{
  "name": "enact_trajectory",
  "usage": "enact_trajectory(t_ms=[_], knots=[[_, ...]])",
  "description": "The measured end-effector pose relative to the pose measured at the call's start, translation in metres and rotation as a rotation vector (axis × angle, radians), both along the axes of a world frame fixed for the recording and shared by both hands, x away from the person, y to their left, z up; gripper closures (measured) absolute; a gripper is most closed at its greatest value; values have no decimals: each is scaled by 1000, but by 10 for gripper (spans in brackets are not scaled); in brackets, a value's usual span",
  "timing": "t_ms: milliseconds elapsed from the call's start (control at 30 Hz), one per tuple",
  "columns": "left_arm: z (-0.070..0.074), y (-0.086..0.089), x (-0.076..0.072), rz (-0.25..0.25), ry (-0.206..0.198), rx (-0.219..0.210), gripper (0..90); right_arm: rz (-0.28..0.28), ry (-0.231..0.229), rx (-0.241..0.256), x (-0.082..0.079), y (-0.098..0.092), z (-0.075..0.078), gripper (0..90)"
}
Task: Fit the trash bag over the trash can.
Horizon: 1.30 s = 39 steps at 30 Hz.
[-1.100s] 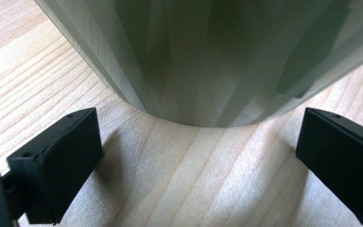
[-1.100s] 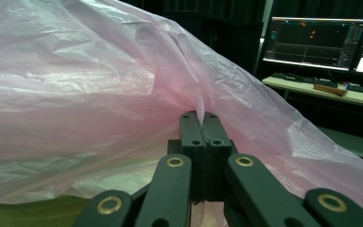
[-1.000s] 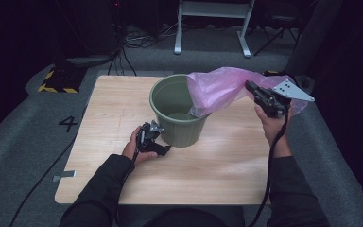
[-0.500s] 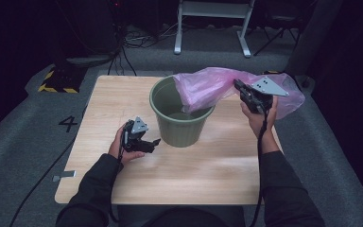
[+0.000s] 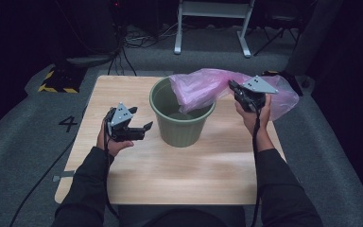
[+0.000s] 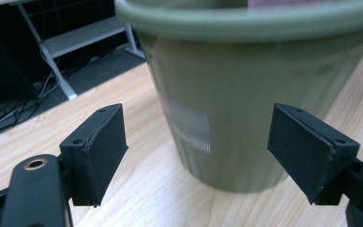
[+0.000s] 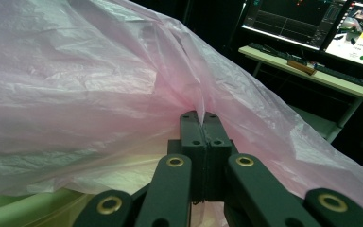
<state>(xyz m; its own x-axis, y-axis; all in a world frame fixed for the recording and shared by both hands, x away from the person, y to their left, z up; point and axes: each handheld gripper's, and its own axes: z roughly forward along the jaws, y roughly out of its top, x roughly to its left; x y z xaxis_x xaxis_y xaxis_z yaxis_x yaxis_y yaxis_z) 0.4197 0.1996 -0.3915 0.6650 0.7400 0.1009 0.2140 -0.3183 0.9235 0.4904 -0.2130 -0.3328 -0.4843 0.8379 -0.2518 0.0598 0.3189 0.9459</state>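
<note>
A green plastic bucket stands upright in the middle of the wooden table. A thin pink plastic bag drapes over the bucket's right rim and trails off to the right. My right gripper is shut on the bag above the rim, its jaws pressed together on a fold. My left gripper is held just left of the bucket, open, with nothing between its pads. The bucket's ribbed wall is close ahead of the left jaws.
Grey carpet surrounds the table, with a number 4 marked at the left. A white metal stand and cables lie beyond the far edge. A desk with monitors shows behind the bag.
My left gripper has drawn back to the left, away from the bucket wall. My right gripper has carried the bag leftward, further over the bucket's rim.
</note>
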Motion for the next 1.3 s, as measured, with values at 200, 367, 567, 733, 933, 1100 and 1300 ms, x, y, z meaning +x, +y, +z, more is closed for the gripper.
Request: enact_trajectory(t_ms=[200,367,567,733,933,1100,1300], knots=[[39,-10,-1,-18,-70,-2,201,-8,5,-30,1,6,-1,900],[66,-32,4,-43,-99,28,203,-4,2,-48,-1,11,-2,900],[84,-58,10,-89,-113,38,222,9,-4,-82,-6,16,-4,900],[92,-78,16,-113,-106,82,223,20,-8,-93,-9,20,-5,900],[94,-94,24,-137,-74,141,223,46,-21,-120,-14,25,-4,900],[92,-100,31,-149,-56,196,325,73,-35,-138,-19,28,-3,900],[84,-103,42,-148,-39,295,585,112,-48,-161,-26,31,-1,900]])
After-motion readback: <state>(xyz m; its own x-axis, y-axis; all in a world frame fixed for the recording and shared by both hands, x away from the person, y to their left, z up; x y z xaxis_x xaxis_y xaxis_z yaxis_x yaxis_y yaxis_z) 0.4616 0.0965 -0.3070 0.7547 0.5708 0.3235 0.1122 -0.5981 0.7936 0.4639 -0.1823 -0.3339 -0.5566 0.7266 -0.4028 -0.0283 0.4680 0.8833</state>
